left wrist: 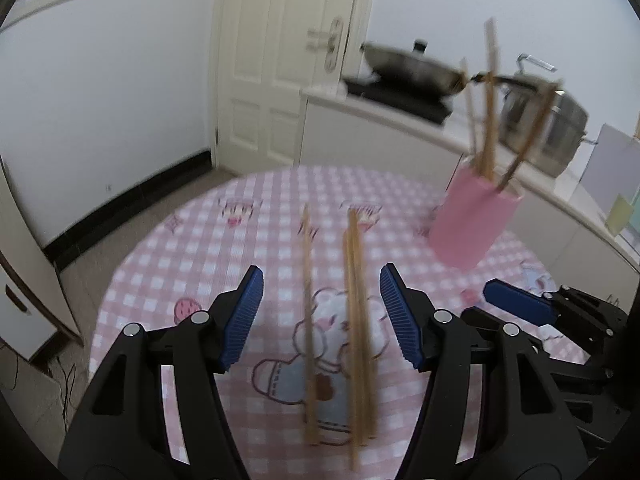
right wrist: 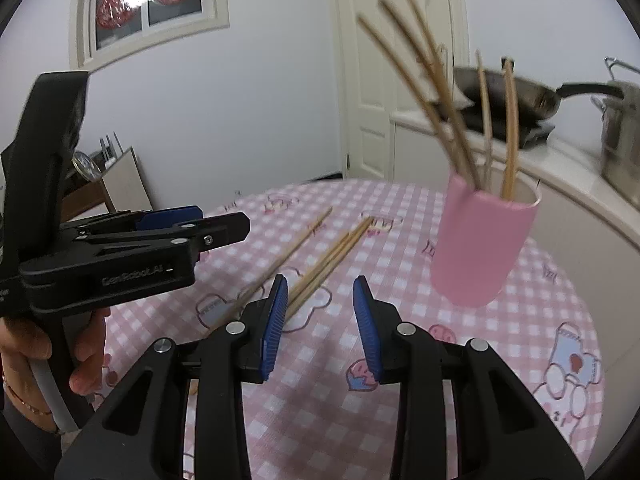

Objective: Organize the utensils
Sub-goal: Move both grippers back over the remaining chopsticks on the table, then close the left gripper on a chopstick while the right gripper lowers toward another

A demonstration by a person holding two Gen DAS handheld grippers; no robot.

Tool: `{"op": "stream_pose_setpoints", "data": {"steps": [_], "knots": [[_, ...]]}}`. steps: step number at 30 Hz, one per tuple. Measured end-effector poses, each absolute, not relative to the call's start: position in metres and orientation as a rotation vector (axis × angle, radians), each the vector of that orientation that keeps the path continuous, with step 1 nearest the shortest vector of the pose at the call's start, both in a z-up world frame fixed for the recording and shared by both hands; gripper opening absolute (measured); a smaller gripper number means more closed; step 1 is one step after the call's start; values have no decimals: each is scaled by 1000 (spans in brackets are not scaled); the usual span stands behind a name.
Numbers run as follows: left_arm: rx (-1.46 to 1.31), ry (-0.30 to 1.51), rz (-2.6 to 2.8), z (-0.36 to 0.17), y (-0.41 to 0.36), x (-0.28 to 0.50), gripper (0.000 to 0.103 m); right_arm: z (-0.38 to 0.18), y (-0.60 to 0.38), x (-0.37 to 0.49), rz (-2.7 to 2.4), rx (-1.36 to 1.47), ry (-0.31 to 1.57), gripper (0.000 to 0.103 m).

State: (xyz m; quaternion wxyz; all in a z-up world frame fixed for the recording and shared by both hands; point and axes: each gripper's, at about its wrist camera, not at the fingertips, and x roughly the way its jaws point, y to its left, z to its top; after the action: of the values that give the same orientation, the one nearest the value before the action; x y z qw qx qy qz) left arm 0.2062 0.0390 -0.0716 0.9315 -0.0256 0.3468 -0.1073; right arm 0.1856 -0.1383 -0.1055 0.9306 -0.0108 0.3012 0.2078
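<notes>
Several wooden chopsticks (left wrist: 352, 320) are lying loose on the round surface (left wrist: 168, 280) with its pink checked cloth, one a little apart (left wrist: 307, 312) from a tight bundle. More chopsticks (right wrist: 452, 120) are already standing, fanned out, in the pink cup (right wrist: 480, 244) further back and to the right of the loose ones.

The left hand-held gripper (left wrist: 322, 314) is hanging above the loose sticks with its blue pads spread wide, straddling them and holding nothing. The right hand-held gripper (right wrist: 320, 328) is also gaping open and empty, pointing at the cloth between the loose sticks and the cup.

The sticks are looking thin, light and stiff, so weight is not the worry. They are smooth and round or nearly so, and I am judging that they will roll on the cloth and pivot between the pads if pinched at one end. The bundled ones are touching each other, so a squeeze across them could catch several at once or let one slip out. A hold near the middle, or slightly toward the thicker end, seems best for keeping a stick level and then tipping it upright over the cup. The cup itself looks light and could tip if a stick knocks those leaning in it.
</notes>
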Motion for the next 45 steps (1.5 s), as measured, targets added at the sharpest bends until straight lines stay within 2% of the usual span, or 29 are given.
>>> {"op": "stream_pose_setpoints", "data": {"steps": [2, 7, 16, 18, 19, 20, 24, 26, 28, 45], "knots": [[-60, 756, -226, -83, 41, 218, 60, -111, -134, 191, 408, -30, 640, 38], [-35, 855, -224, -102, 38, 247, 50, -122, -126, 203, 368, -52, 685, 39], [16, 982, -223, -120, 30, 304, 50, -131, -120, 229, 344, -60, 757, 40], [26, 998, -215, -124, 28, 312, 46, -133, -116, 234, 340, -65, 761, 41], [31, 1012, -214, -128, 26, 317, 38, -134, -115, 236, 341, -67, 768, 41], [32, 1026, -217, -132, 25, 321, 35, -135, -114, 239, 341, -67, 774, 41], [46, 1018, -223, -132, 21, 323, 32, -138, -109, 246, 329, -75, 793, 41], [47, 1008, -206, -133, 23, 325, 19, -138, -106, 252, 316, -83, 802, 41], [26, 1000, -204, -134, 25, 327, 16, -139, -103, 257, 309, -85, 807, 41], [-18, 969, -231, -135, 43, 312, 15, -148, -101, 290, 236, -65, 859, 43]]}}
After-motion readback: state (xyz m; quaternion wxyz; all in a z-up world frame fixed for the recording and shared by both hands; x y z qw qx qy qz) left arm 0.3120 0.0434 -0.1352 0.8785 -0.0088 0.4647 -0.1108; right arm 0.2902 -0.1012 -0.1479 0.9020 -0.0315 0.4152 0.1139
